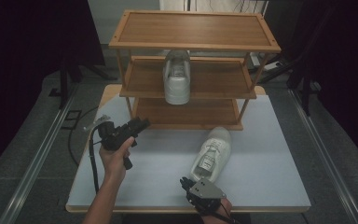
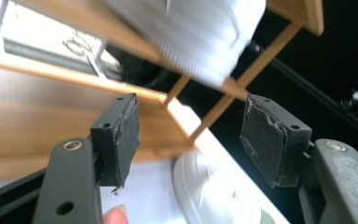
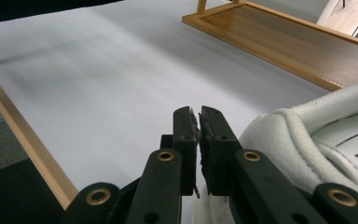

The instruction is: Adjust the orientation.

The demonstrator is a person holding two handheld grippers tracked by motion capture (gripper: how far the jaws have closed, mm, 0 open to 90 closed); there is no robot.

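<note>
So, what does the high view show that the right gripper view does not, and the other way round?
High view alone: the whole three-tier wooden rack, a white shoe on its middle shelf, and the left gripper held open near the rack's lower left corner.

Right gripper view alone: the right gripper up close, its fingers shut with nothing visible between them, right beside the heel collar of the shoe on the table.

Both: the grey table, the rack's bottom shelf, and the white shoe on the table.
</note>
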